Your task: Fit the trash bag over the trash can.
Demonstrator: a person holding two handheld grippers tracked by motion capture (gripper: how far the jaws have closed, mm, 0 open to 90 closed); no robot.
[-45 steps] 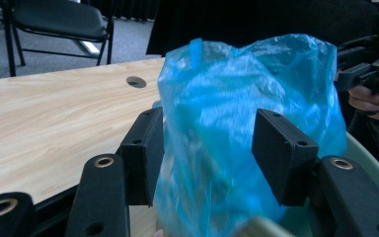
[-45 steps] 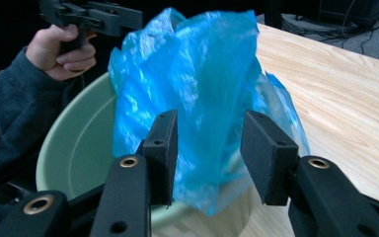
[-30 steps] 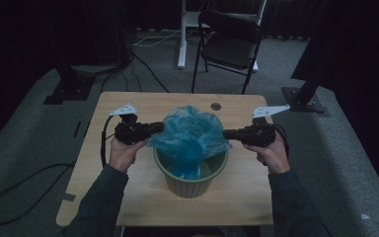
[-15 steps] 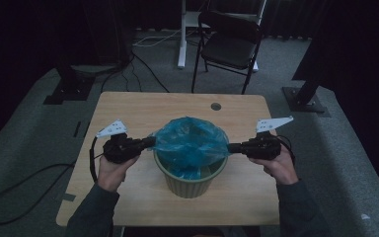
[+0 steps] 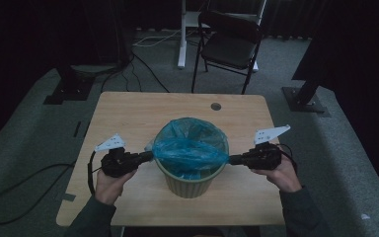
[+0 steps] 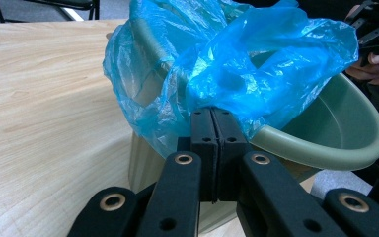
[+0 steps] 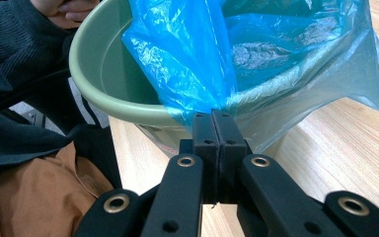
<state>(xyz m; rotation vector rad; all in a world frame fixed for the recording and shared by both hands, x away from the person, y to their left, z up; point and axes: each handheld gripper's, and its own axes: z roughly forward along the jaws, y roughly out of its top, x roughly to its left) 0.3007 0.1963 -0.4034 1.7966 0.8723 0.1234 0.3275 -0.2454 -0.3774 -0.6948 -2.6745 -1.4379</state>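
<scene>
A pale green bin (image 5: pixel 190 181) stands in the middle of the wooden table (image 5: pixel 128 113). A blue plastic bag (image 5: pixel 190 148) lies across its mouth, pulled wide between both grippers. My left gripper (image 5: pixel 150 155) is at the bin's left rim, shut on the bag's edge. My right gripper (image 5: pixel 232 159) is at the right rim, also shut on the bag. In the left gripper view the jaws (image 6: pixel 212 116) pinch the blue film (image 6: pixel 256 64) just outside the rim (image 6: pixel 325 153). In the right gripper view the jaws (image 7: pixel 212 118) pinch the film (image 7: pixel 192 54) over the bin's wall (image 7: pixel 108 94).
A round cable hole (image 5: pixel 215 106) sits near the table's far edge. Behind the table stands a black folding chair (image 5: pixel 232 44). Cables (image 5: pixel 143 49) run over the grey floor, and stand bases (image 5: pixel 306 101) flank the table.
Both grippers have moved down and apart, toward the near side. The bag, bunched high above the bin before, is now spread low across its mouth.
</scene>
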